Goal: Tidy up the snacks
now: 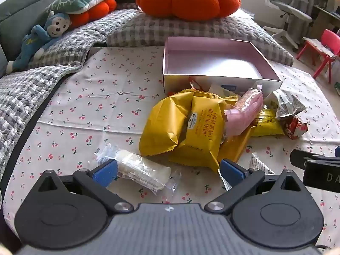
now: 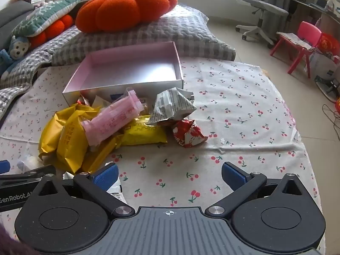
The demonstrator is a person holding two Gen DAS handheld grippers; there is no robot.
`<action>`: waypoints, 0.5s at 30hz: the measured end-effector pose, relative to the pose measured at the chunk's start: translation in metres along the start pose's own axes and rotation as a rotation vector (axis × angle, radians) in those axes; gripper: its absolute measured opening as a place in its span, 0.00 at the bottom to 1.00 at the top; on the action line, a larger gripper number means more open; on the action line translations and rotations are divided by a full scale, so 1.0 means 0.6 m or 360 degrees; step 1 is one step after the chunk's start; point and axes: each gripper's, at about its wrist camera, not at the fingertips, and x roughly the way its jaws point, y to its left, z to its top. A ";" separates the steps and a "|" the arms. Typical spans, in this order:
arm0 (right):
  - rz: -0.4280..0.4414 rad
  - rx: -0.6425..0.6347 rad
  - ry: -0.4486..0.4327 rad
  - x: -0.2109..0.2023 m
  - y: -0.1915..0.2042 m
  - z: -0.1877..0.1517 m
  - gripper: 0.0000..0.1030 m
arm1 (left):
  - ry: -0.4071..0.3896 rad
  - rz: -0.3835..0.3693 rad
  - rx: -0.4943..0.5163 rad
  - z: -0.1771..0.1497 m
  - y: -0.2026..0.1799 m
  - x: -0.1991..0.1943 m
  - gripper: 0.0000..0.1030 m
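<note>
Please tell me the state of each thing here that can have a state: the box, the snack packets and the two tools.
Box: open, no lid, nothing inside.
Yellow packets: sealed, heaped in front of the box.
Pink packet: sealed, lying on top of the heap.
Clear packet: flat on the cloth, between the left tool's fingers, not gripped.
Left tool: open.
Right tool: open, holding nothing.

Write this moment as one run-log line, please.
left gripper: open | right gripper: open | box: empty | snacks: piled outside
</note>
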 end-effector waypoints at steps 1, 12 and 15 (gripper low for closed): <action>-0.0003 0.0000 0.0007 0.000 0.000 0.000 1.00 | 0.0001 0.0001 0.0002 0.000 0.000 0.000 1.00; -0.0020 0.0004 -0.0007 -0.003 0.014 -0.005 1.00 | -0.0004 0.0000 0.0008 -0.003 0.008 0.002 1.00; -0.0010 0.0007 -0.0010 -0.003 0.012 -0.007 1.00 | 0.0000 0.0012 0.0003 -0.001 0.000 0.001 1.00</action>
